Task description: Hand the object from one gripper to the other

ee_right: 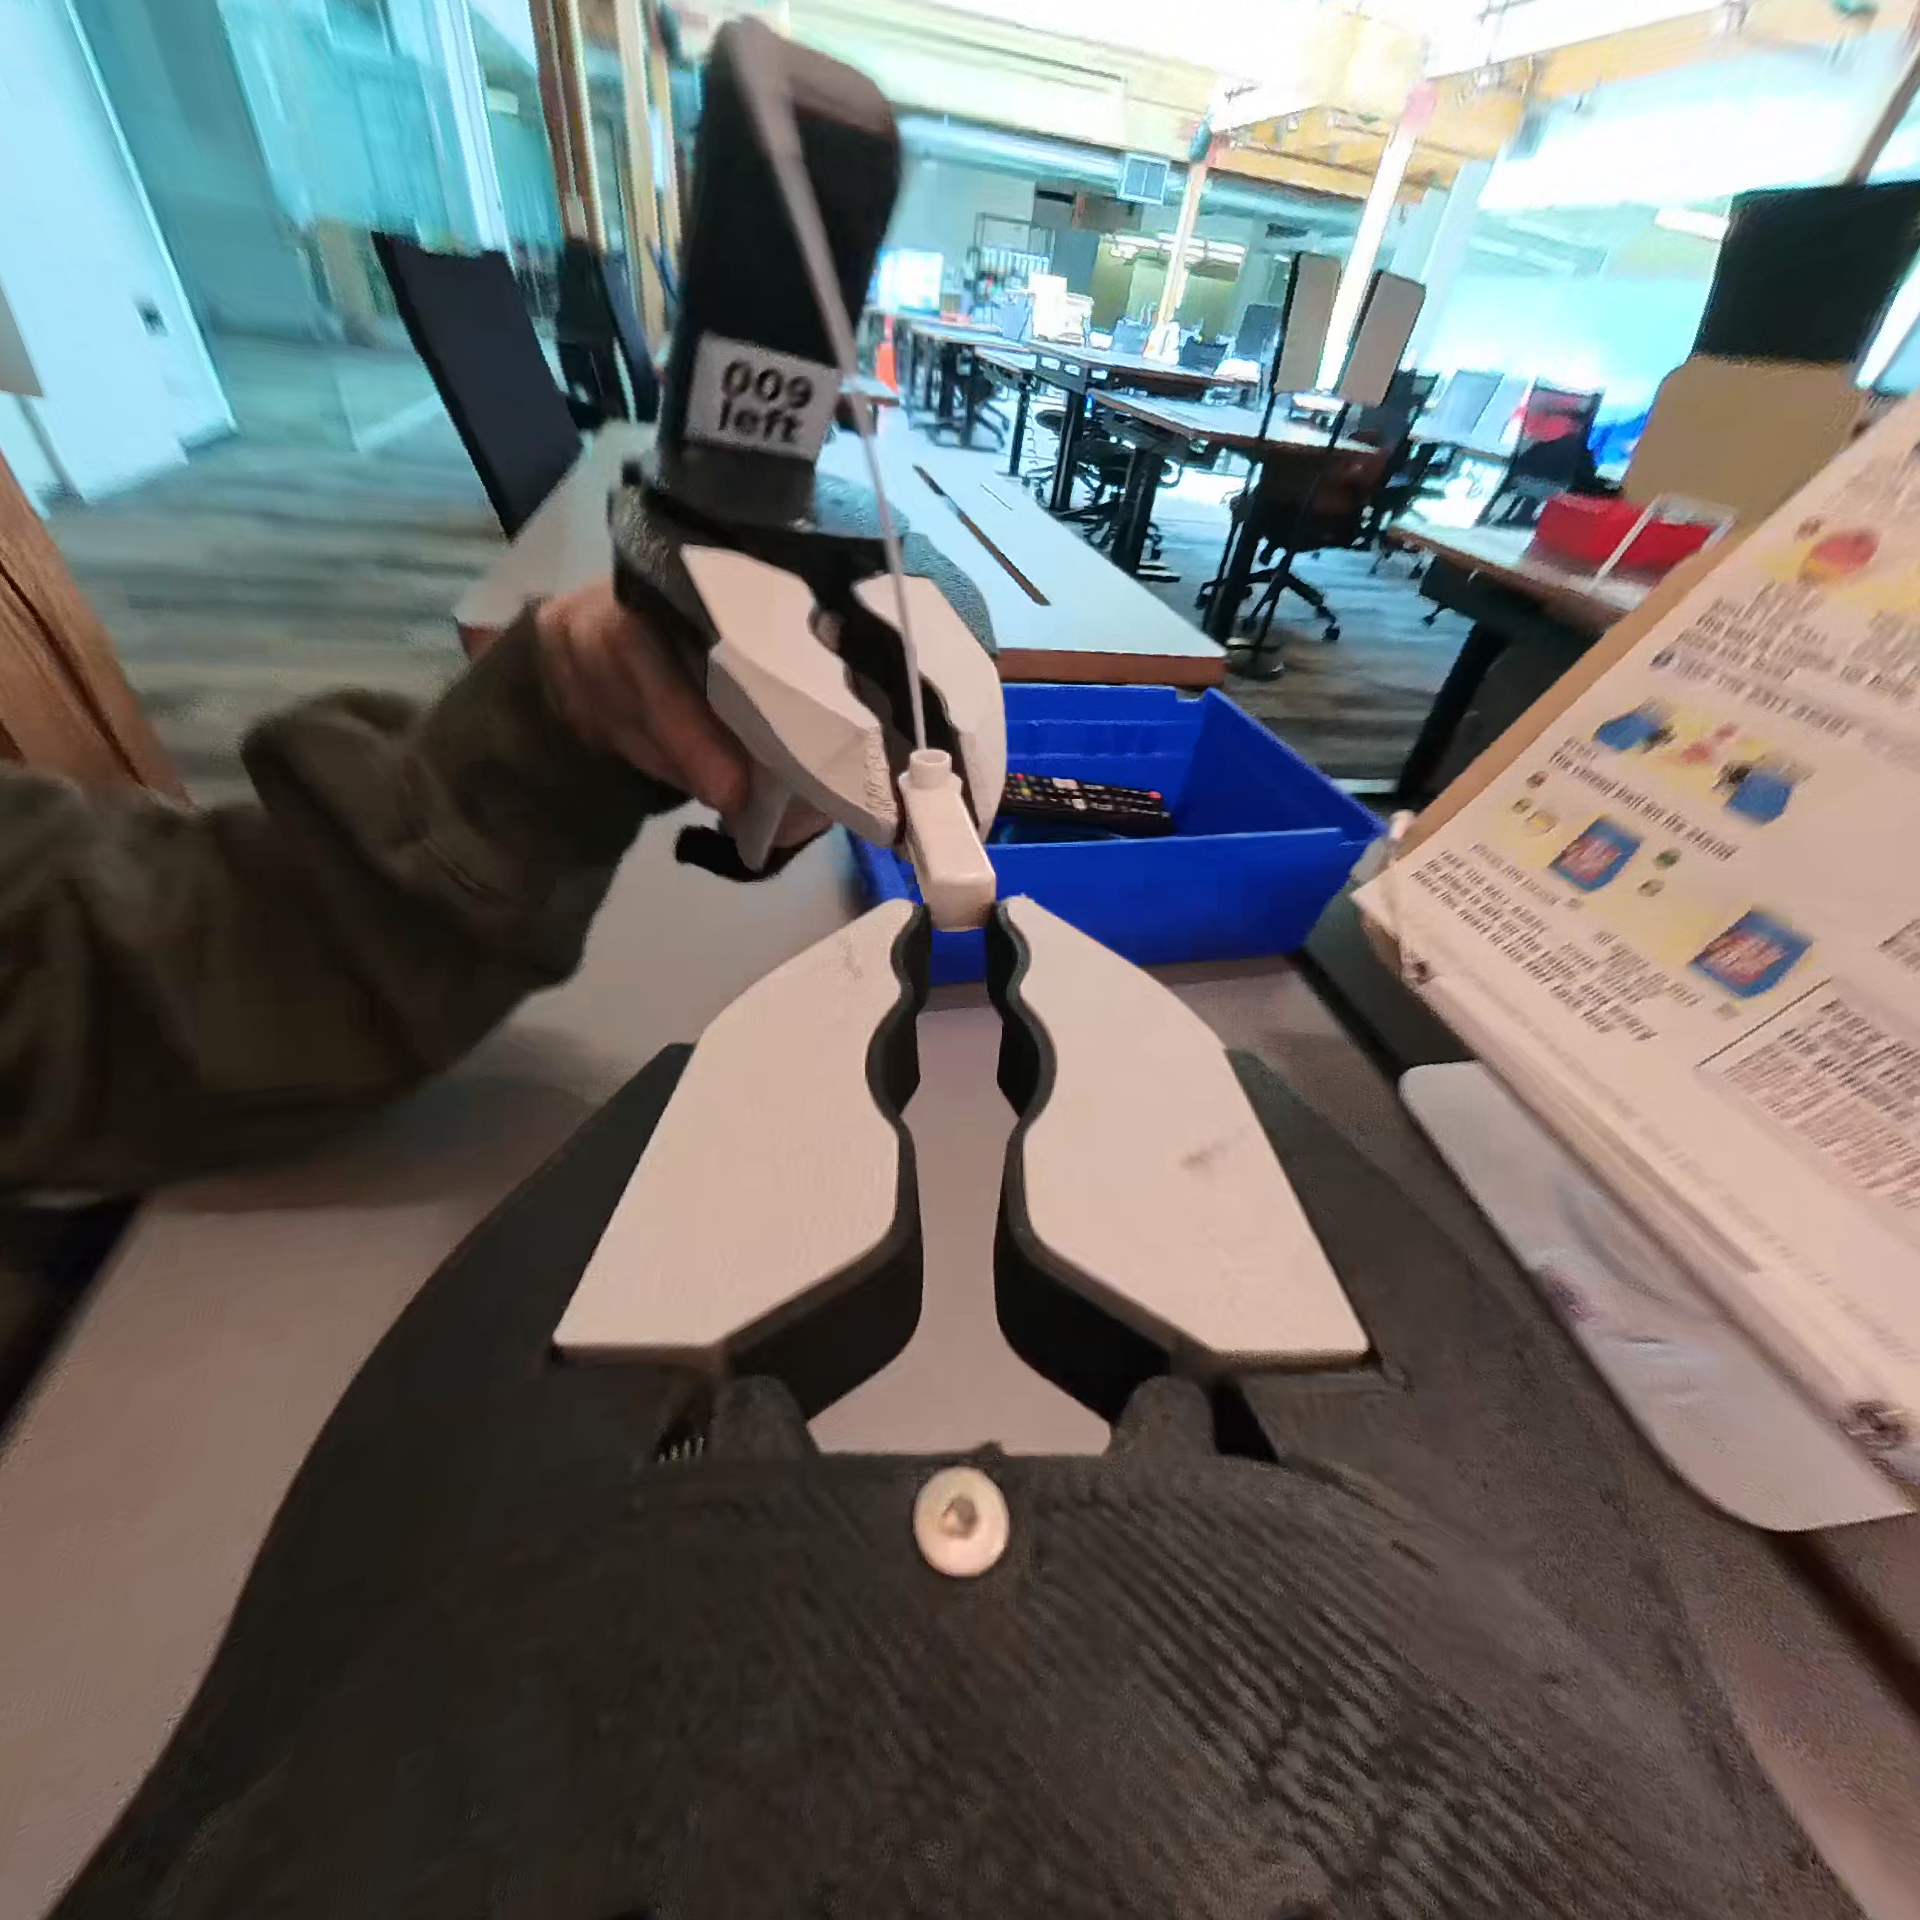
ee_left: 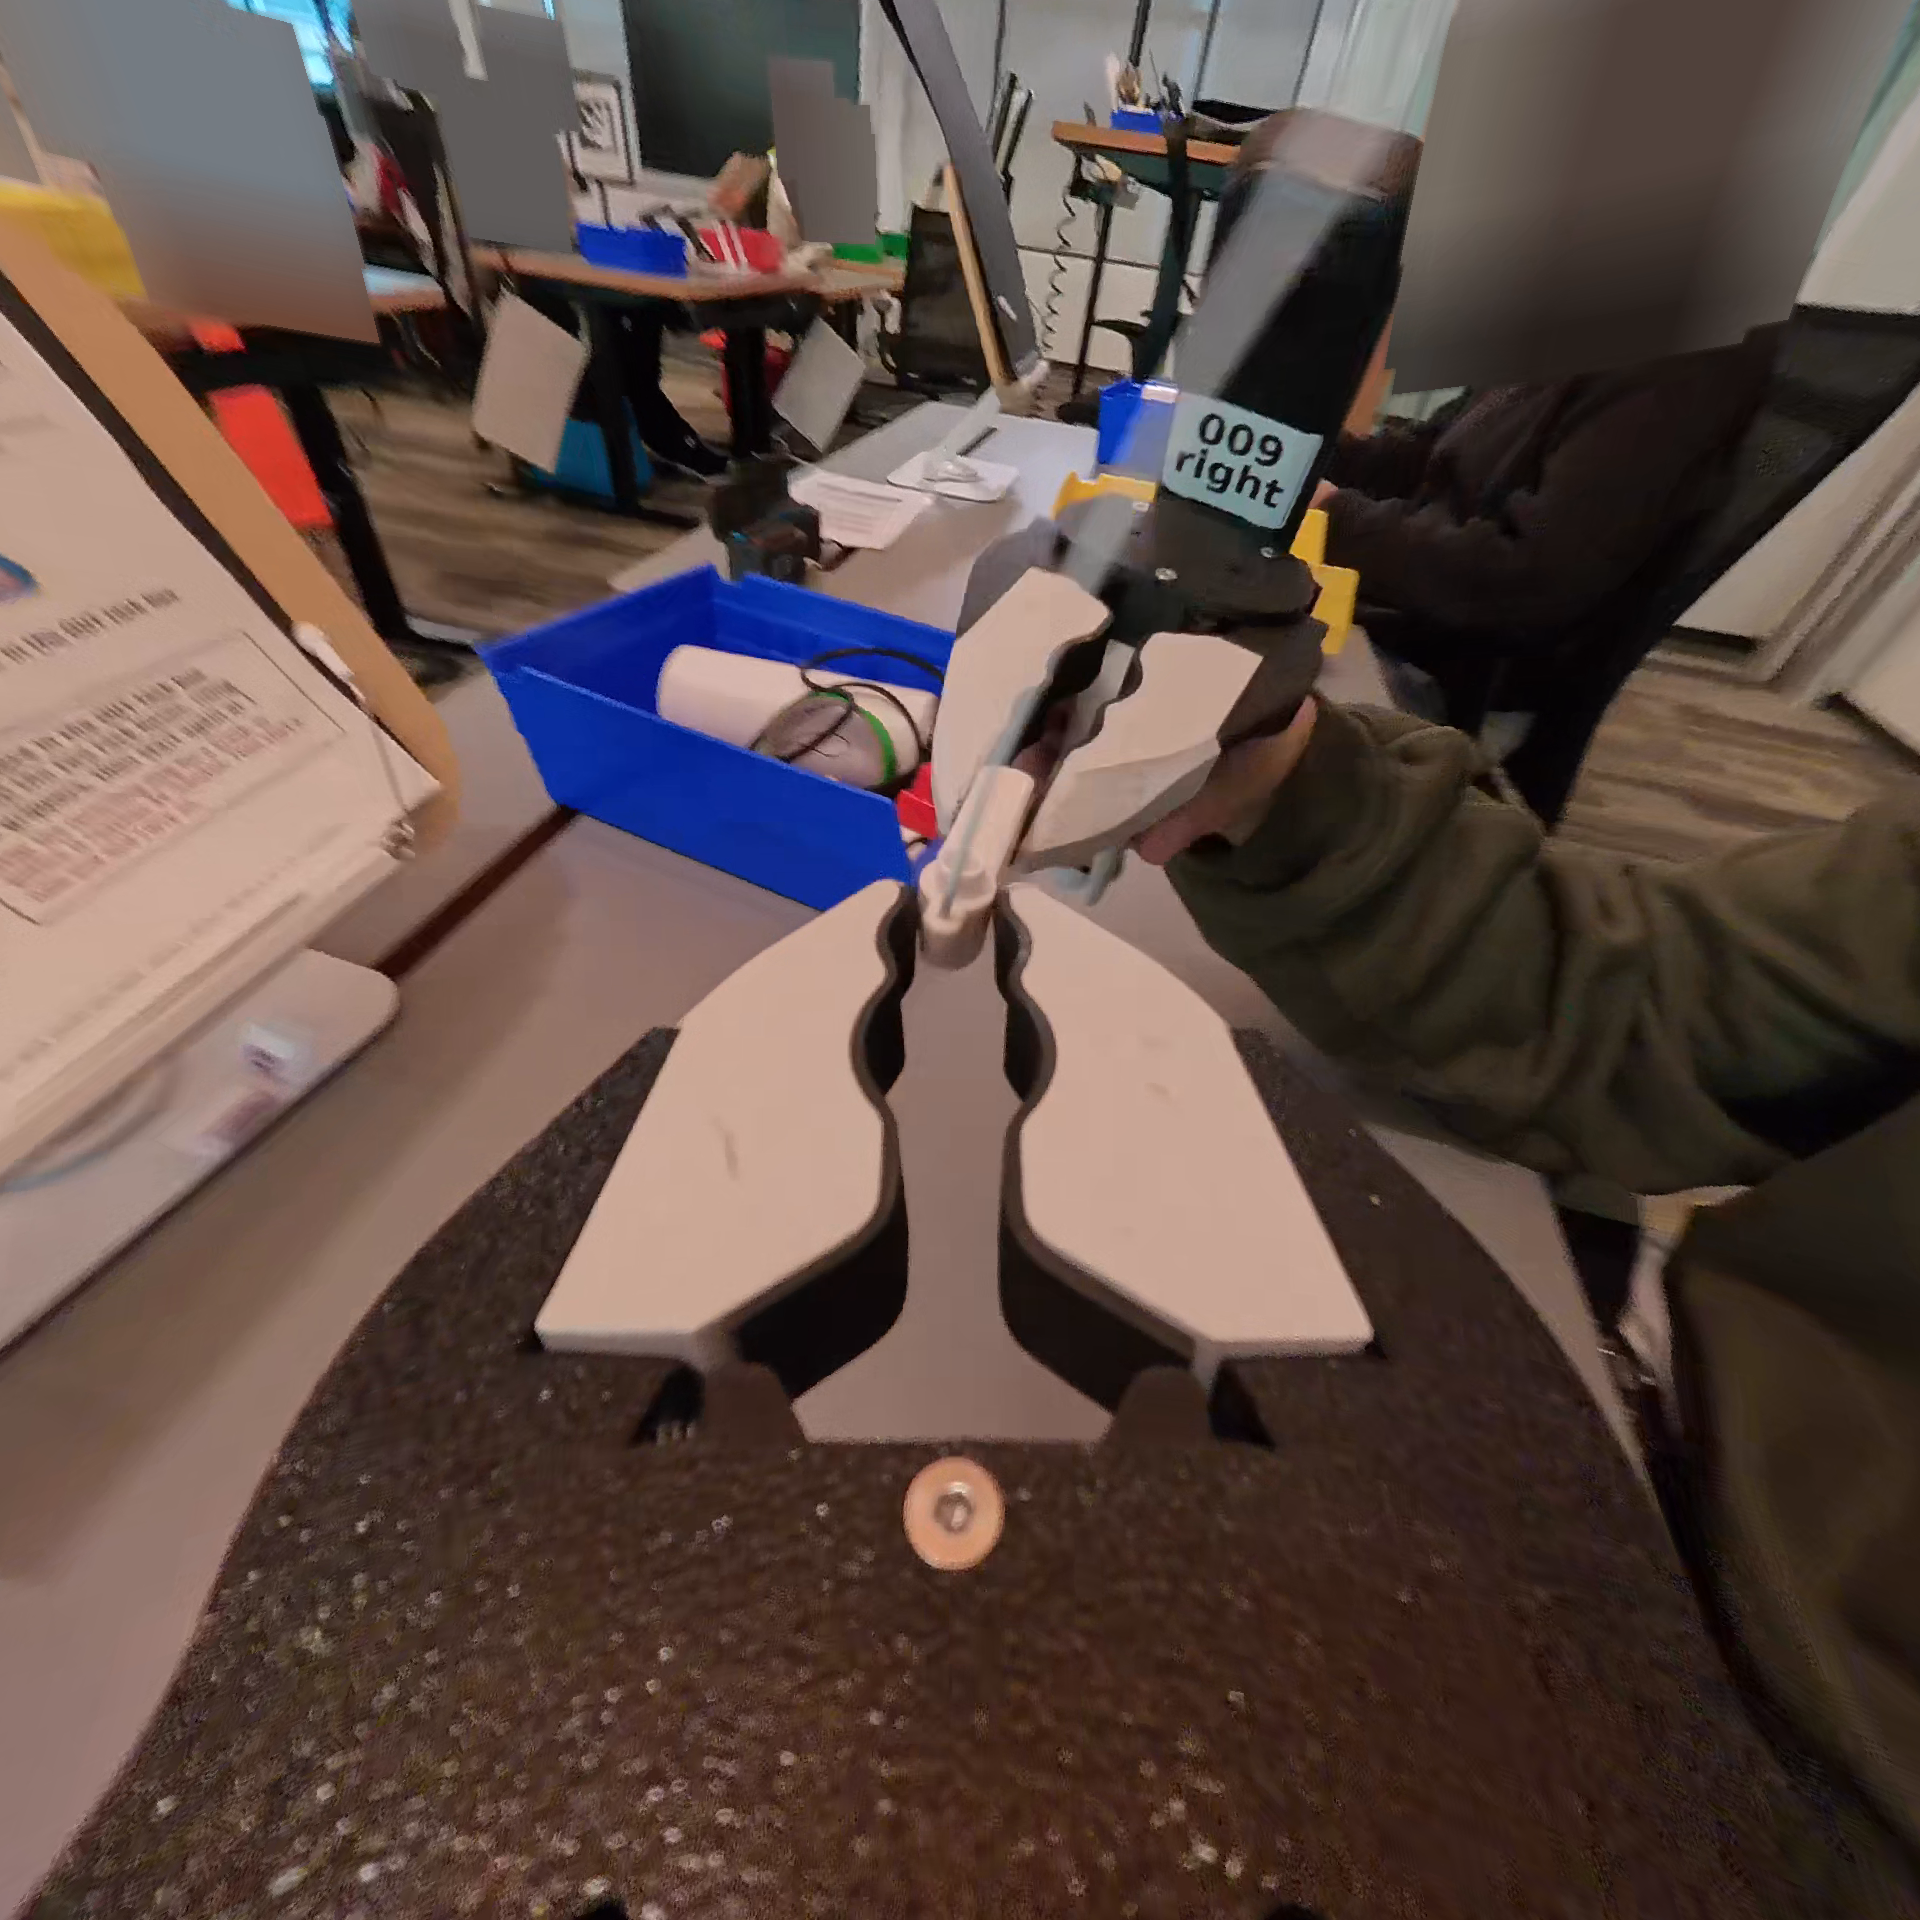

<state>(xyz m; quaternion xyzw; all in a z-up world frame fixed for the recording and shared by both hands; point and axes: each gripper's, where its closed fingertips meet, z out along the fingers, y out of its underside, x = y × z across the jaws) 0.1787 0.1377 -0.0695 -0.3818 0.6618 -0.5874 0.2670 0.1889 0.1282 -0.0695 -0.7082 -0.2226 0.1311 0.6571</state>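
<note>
Pinching small white plug [ee_left: 961, 904] with thin stiff cable, both grippers.

Matt white plastic plug [ee_right: 948, 844]; smooth grey tongs [ee_left: 954, 909]; glossy blue plastic bin [ee_left: 665, 727]

A deep blue plastic bin [ee_left: 665, 748] holding a white roll [ee_left: 769, 691] and a black remote control [ee_right: 1081, 805] sits on the grey table [ee_left: 623, 935] beside a propped printed instruction sheet [ee_right: 1683, 883].

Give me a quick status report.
Left gripper and right gripper both shut on white cable plug, mid-handover above blue bin. Nothing in the way.
</note>
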